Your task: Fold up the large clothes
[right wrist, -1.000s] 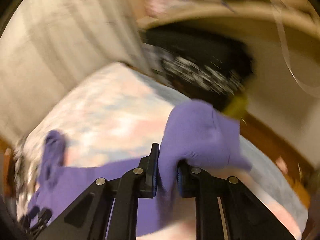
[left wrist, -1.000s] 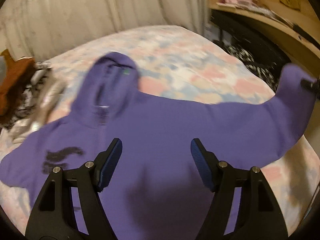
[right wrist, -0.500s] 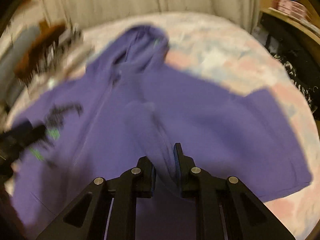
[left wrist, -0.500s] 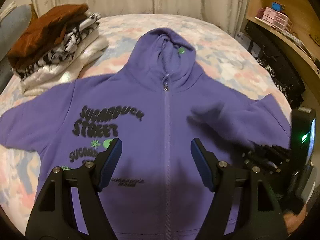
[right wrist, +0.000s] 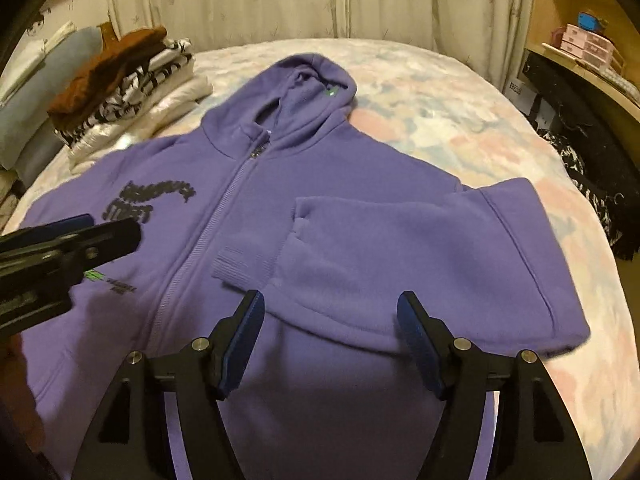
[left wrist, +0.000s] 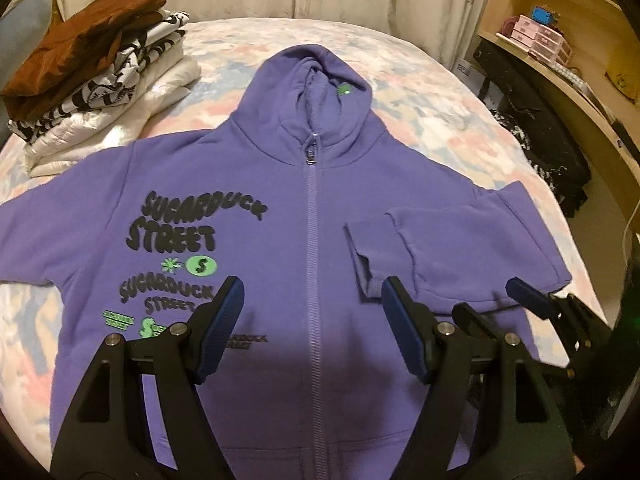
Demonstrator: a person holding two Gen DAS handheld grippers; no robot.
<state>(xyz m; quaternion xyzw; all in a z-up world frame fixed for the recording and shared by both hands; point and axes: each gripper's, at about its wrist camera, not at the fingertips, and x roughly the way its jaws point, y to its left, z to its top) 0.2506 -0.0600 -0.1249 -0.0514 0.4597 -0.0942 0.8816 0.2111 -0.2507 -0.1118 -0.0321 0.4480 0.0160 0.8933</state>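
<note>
Now, one sleeve folded in, one left.
Purple zip-front fleece hoodie point(left wrist: 312, 240) front-up; spread sleeve point(left wrist: 60, 216) nearer left gripper point(left wrist: 312, 328), open, empty; right gripper point(right wrist: 332, 340) just opened, holding nothing.

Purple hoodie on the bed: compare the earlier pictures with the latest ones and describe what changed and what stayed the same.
The right gripper carried the sleeve inward, laid it folded across the chest of the hoodie, and let go; its jaws have just been opening and nothing is gripped between them. The left gripper stayed open above the hoodie's front. The other sleeve is spread out, and the pile of folded clothes stays in place.
</note>
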